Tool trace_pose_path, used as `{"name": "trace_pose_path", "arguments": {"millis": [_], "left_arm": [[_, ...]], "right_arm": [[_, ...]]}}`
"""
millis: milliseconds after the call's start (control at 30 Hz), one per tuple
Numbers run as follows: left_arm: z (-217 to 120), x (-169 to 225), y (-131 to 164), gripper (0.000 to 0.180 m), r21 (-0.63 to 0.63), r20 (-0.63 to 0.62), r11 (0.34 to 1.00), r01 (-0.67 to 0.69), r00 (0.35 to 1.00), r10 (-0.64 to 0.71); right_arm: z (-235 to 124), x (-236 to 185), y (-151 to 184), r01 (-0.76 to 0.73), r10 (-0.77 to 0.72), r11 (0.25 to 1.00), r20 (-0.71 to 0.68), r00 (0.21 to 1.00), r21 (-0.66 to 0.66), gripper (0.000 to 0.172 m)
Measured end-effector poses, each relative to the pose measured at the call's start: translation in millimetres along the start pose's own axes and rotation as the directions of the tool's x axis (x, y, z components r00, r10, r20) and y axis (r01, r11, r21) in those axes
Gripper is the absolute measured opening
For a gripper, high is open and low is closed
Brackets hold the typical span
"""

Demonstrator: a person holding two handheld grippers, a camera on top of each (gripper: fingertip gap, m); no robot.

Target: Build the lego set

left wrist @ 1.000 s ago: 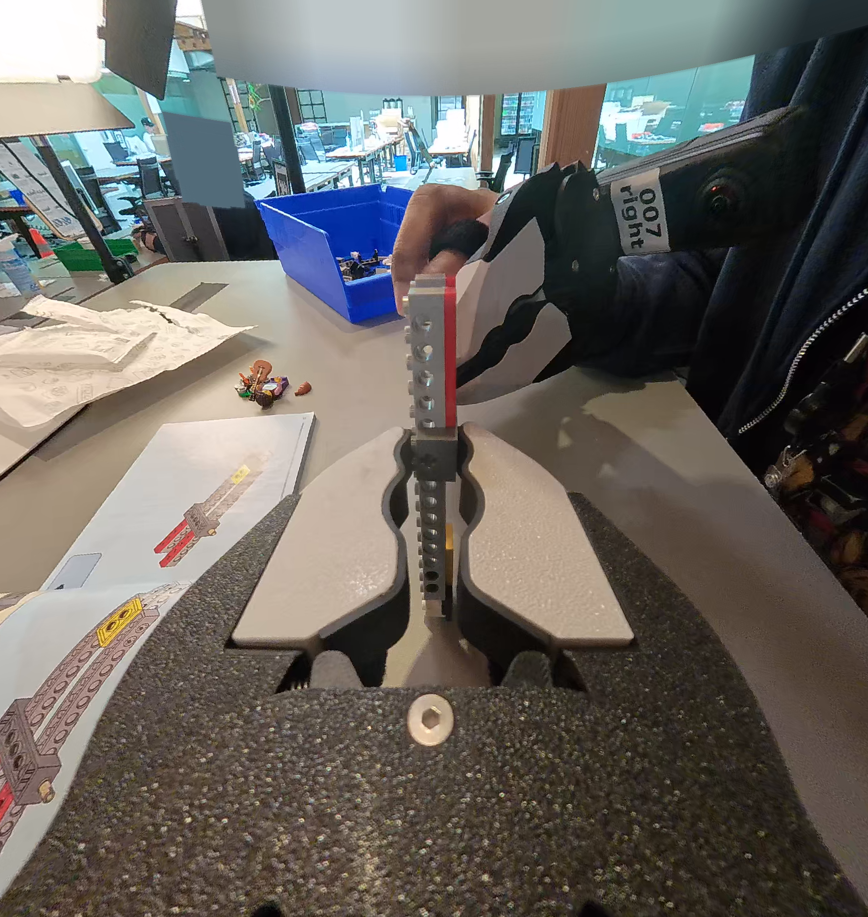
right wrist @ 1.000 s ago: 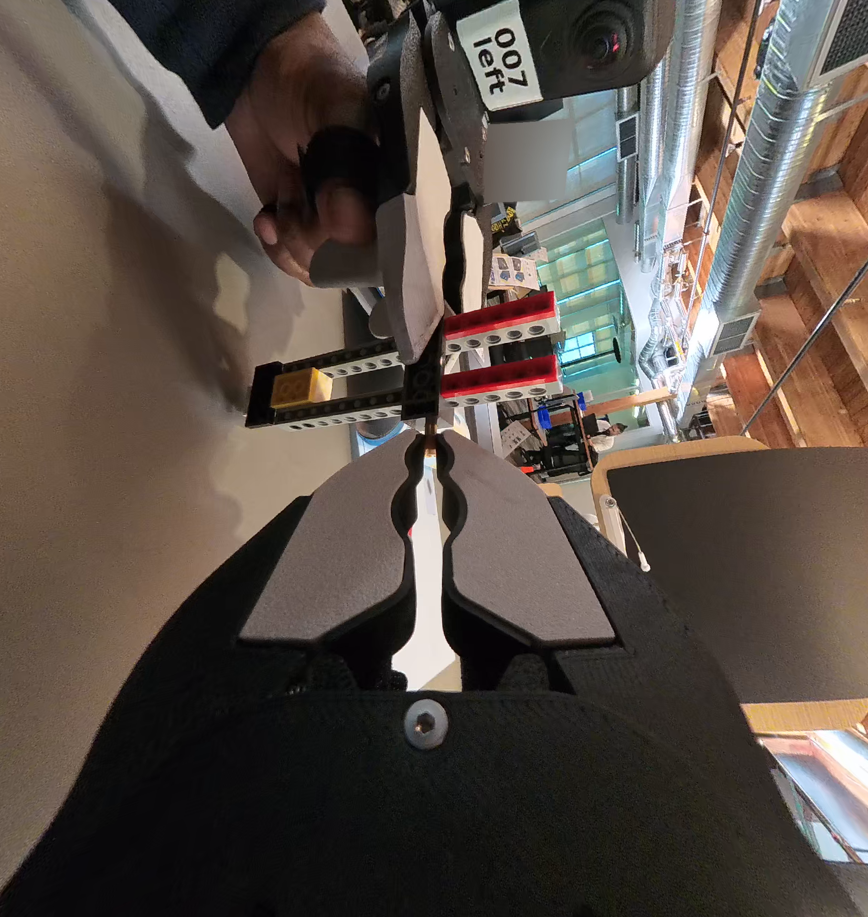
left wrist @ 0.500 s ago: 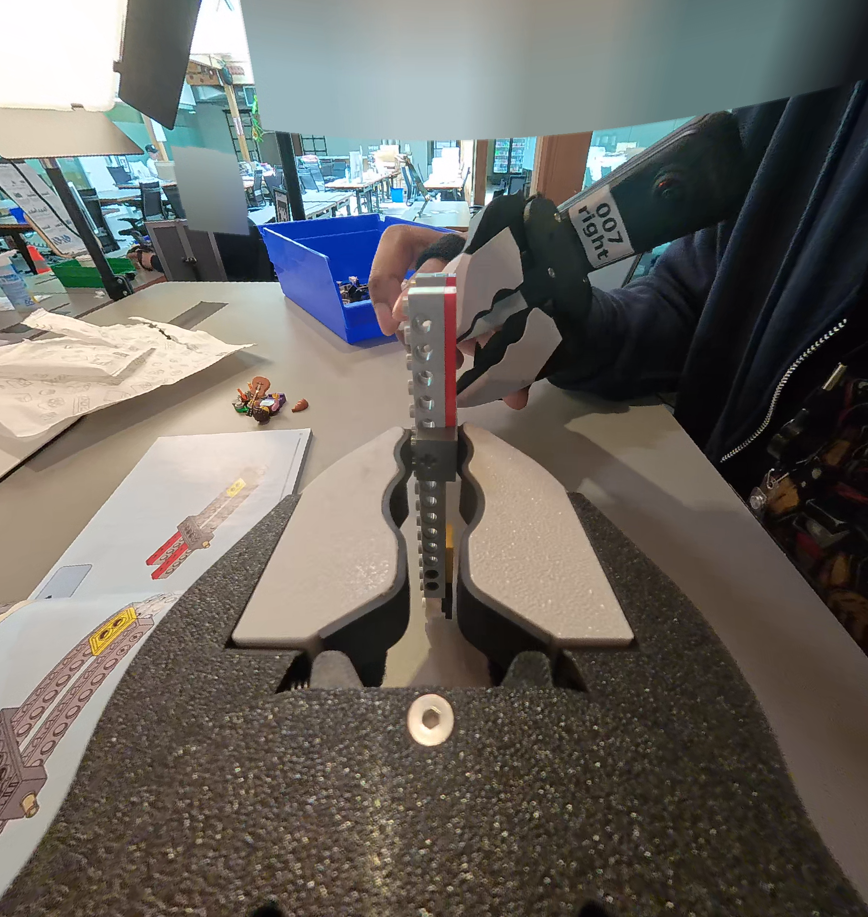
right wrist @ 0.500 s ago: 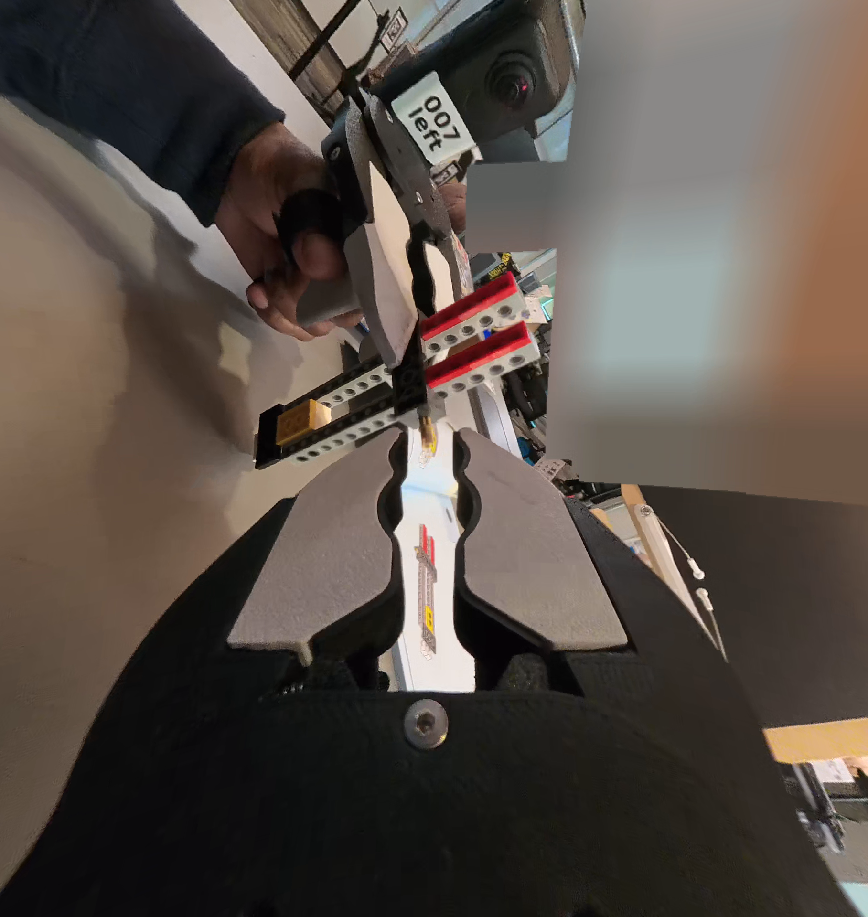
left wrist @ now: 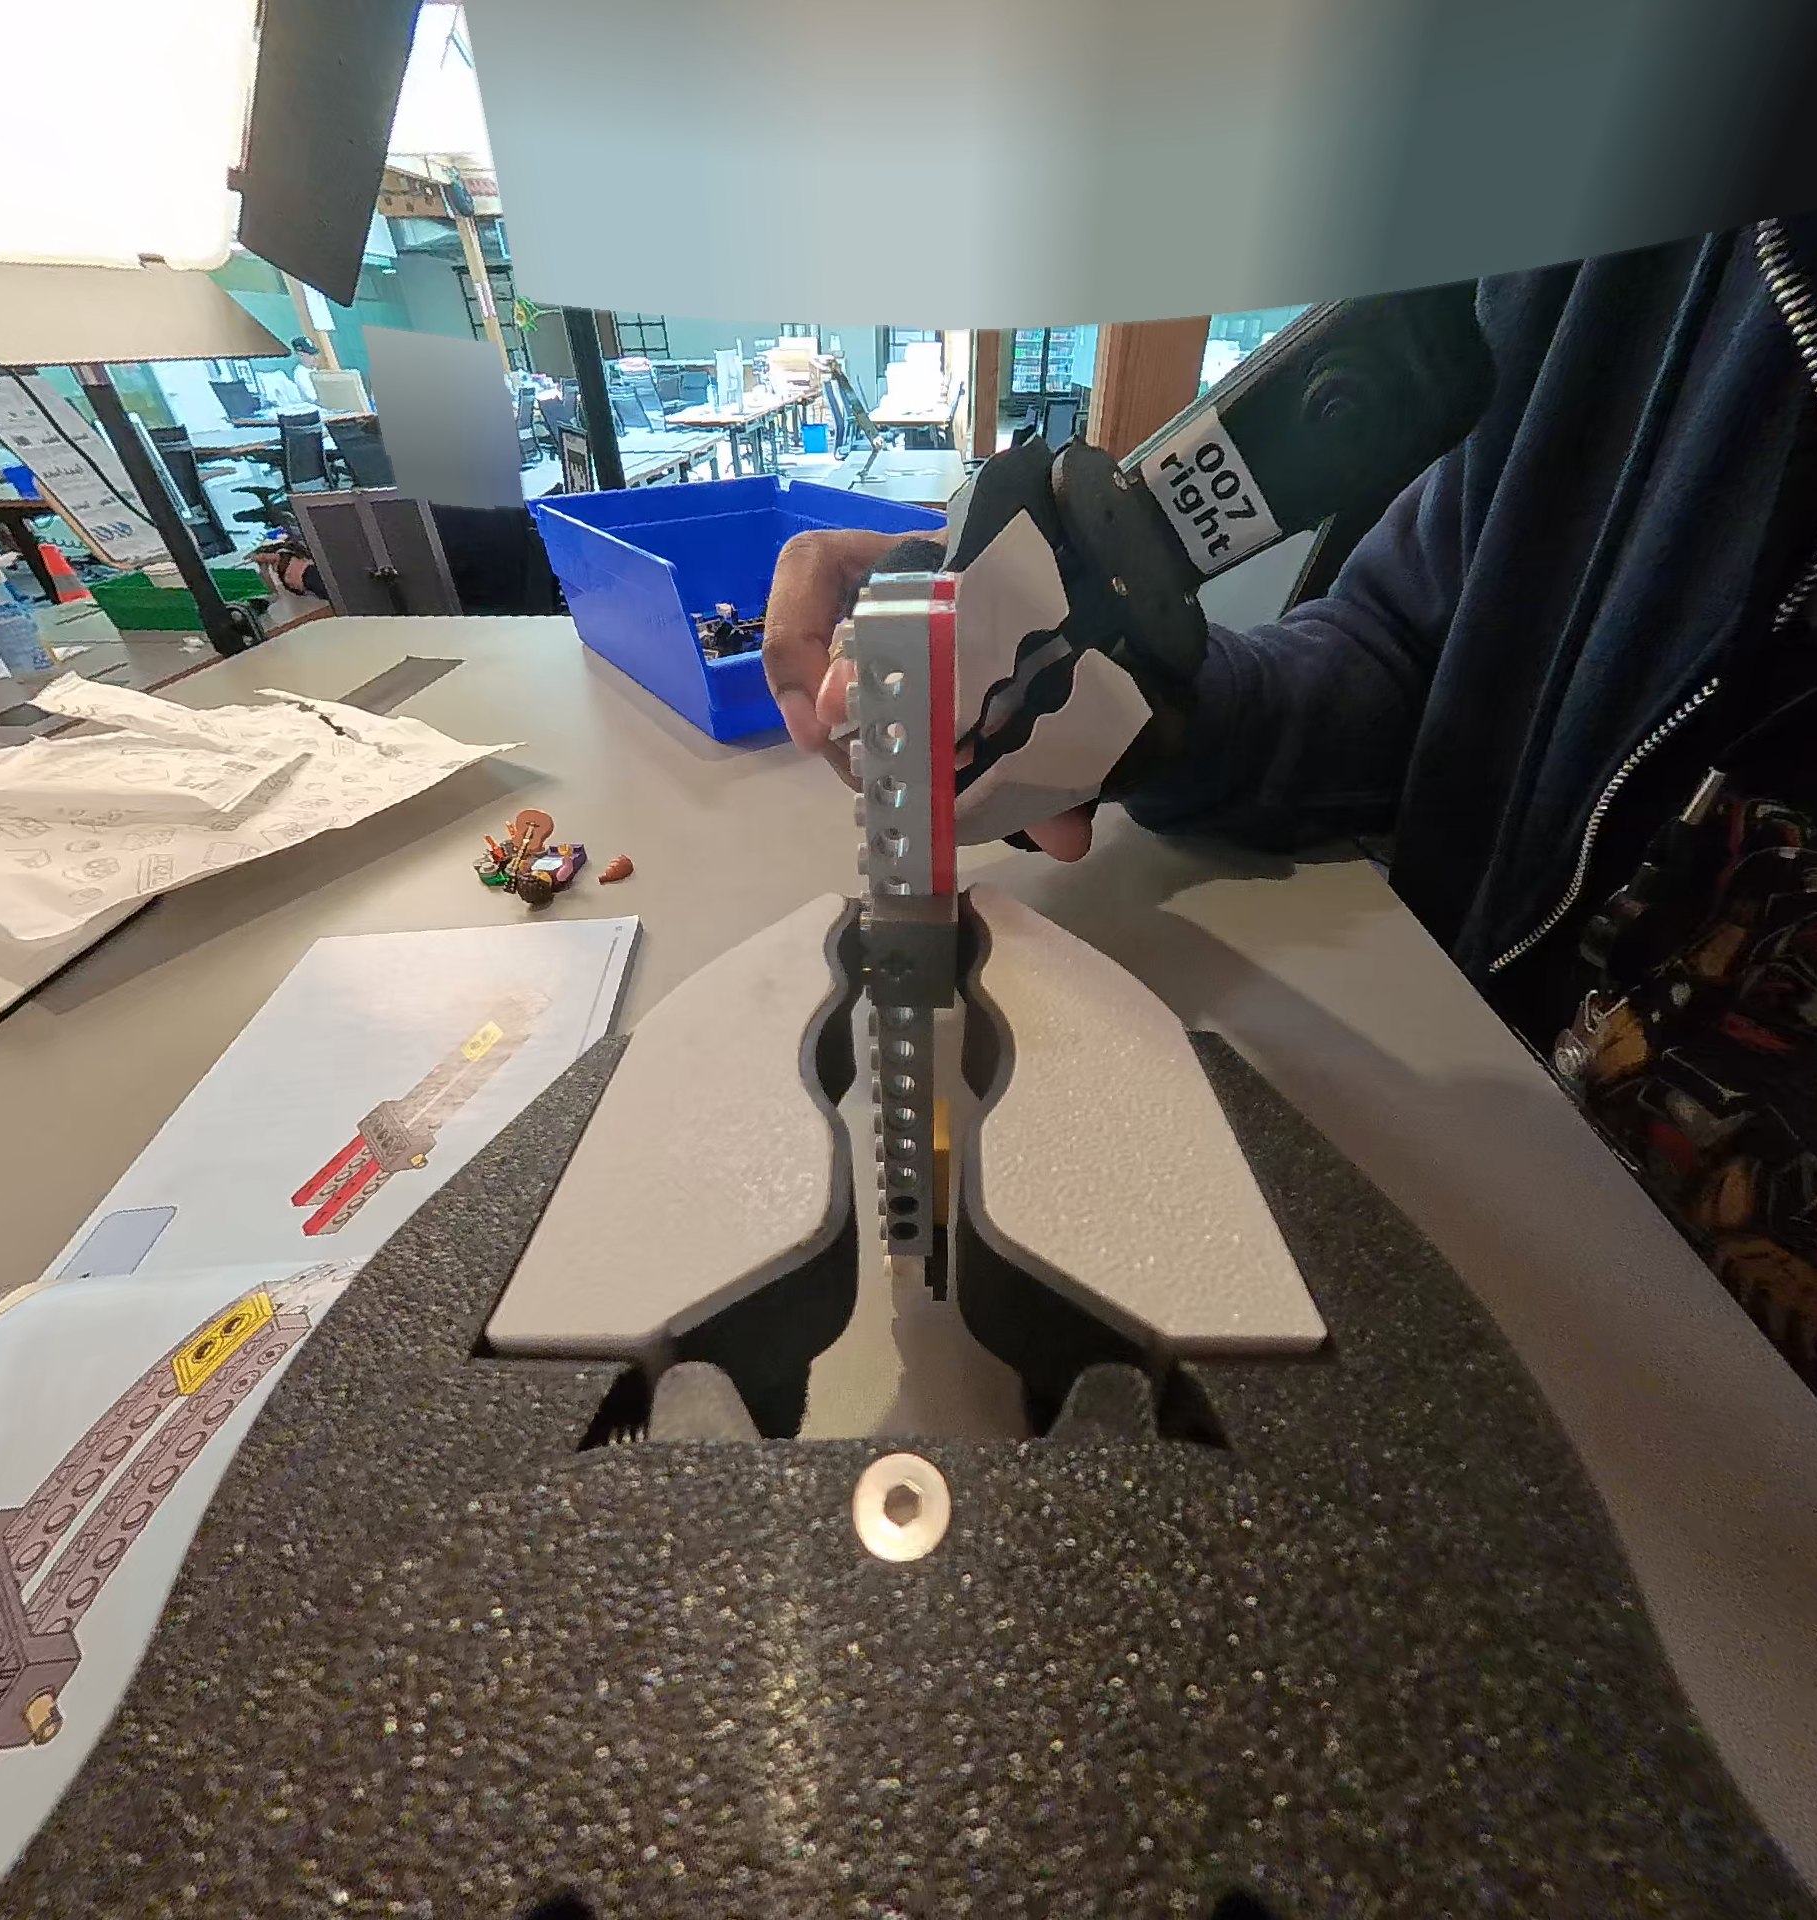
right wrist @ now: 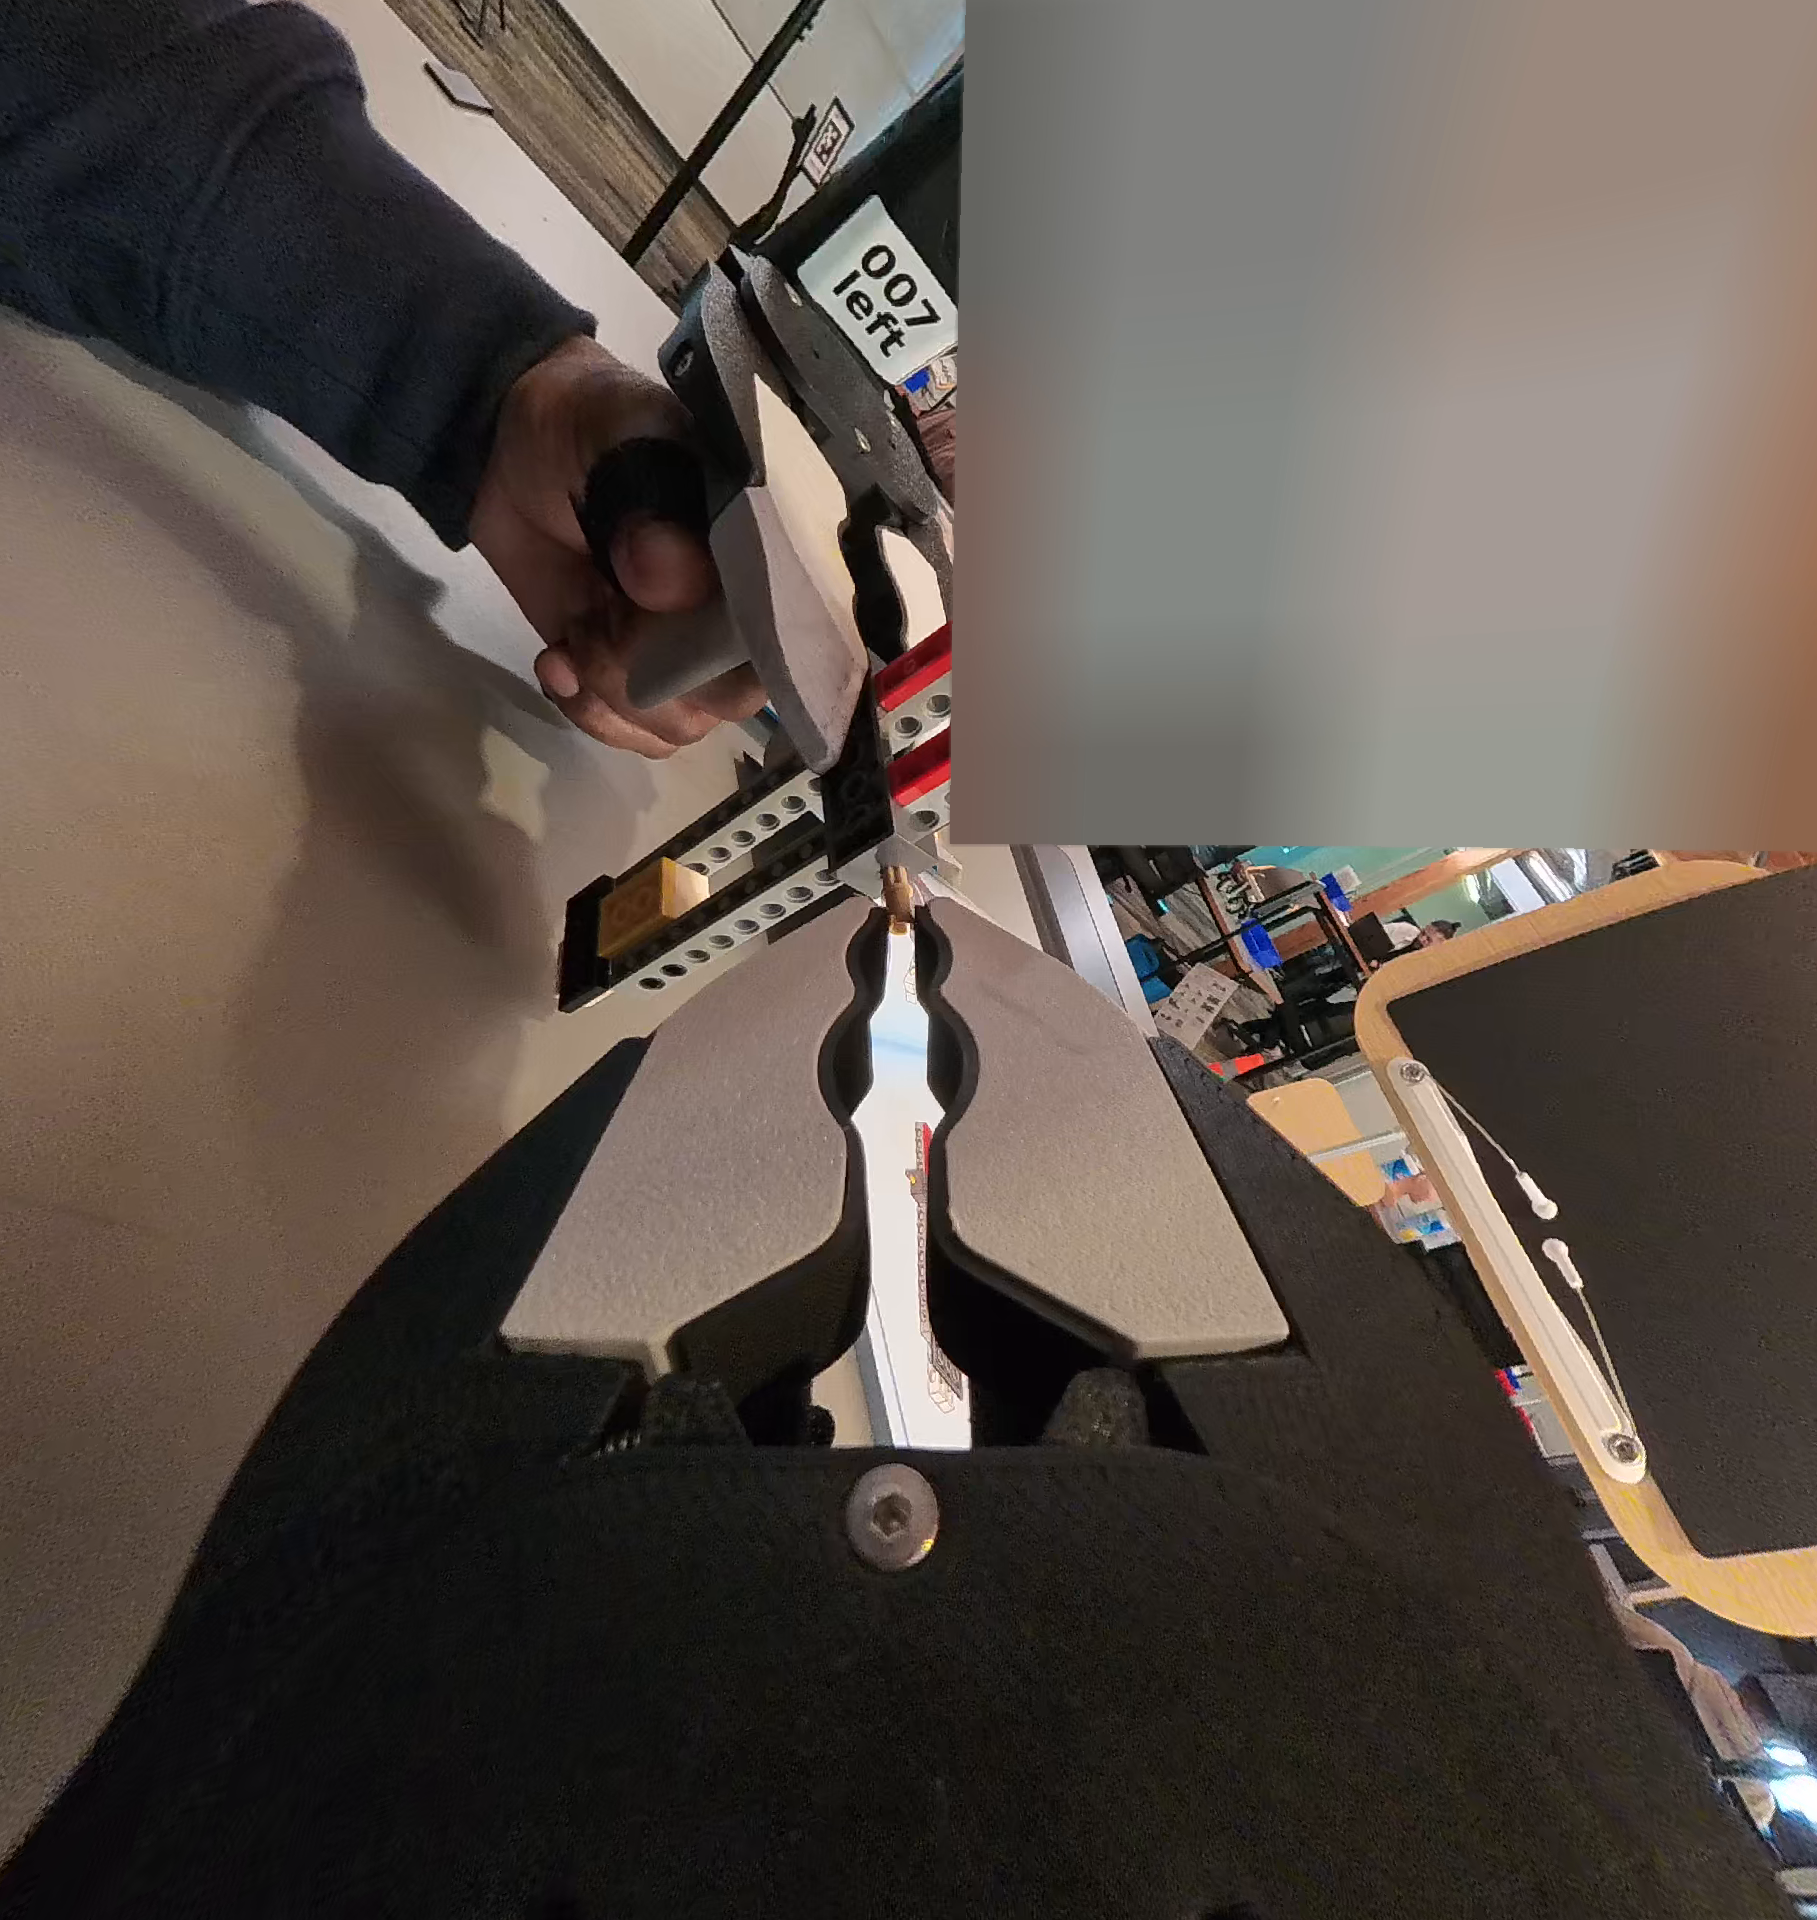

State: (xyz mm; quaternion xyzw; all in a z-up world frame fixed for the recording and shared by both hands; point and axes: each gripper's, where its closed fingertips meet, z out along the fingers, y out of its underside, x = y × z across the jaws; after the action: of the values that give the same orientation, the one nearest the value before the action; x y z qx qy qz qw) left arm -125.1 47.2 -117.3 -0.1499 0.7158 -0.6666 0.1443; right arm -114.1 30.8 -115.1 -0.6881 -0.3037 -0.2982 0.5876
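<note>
My left gripper (left wrist: 909,925) is shut on a brick assembly (left wrist: 904,748) and clamps its dark grey block (left wrist: 909,961). The assembly stands upright off the table: long grey beams with holes, red plates (left wrist: 943,727) on one side and a yellow brick (right wrist: 639,904) near the inner end. The right wrist view shows the assembly (right wrist: 738,862) from the side, held by the left gripper (right wrist: 862,727). My right gripper (right wrist: 896,920) is shut on a small tan pin (right wrist: 896,894) that sticks out of the dark block. In the left wrist view the right gripper (left wrist: 987,743) sits just behind the assembly.
On the grey table (left wrist: 1299,1039) lie an open instruction booklet (left wrist: 416,1039), a small pile of loose pieces (left wrist: 530,857), crumpled white paper bags (left wrist: 156,790) and a blue bin (left wrist: 655,582) at the back. A person in a dark jacket (left wrist: 1610,675) is at the right. My two grippers' fingertips are within a few centimetres of each other.
The right jaws, shut on the pin a second ago, opened around it half a second ago and have come together on it once more. The left gripper keeps its hold on the assembly.
</note>
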Motion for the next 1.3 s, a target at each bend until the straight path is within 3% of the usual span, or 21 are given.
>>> {"name": "trace_pose_path", "arguments": {"millis": [1100, 1300], "left_arm": [[4.6, 6.1, 3.8, 0.016, 0.010, -0.052, 0.998, 0.059, 0.997, -0.059], [1.7, 1.2, 6.2, 0.016, -0.017, -0.014, 1.000, 0.009, 1.000, -0.010]], "right_arm": [[-1.6, -5.0, -6.8, -0.073, 0.071, 0.997, 0.053, 0.996, 0.032, 0.004], [-4.4, 3.3, -3.4, -0.339, 0.328, 0.938, 0.136, 0.935, 0.068, 0.009]]}}
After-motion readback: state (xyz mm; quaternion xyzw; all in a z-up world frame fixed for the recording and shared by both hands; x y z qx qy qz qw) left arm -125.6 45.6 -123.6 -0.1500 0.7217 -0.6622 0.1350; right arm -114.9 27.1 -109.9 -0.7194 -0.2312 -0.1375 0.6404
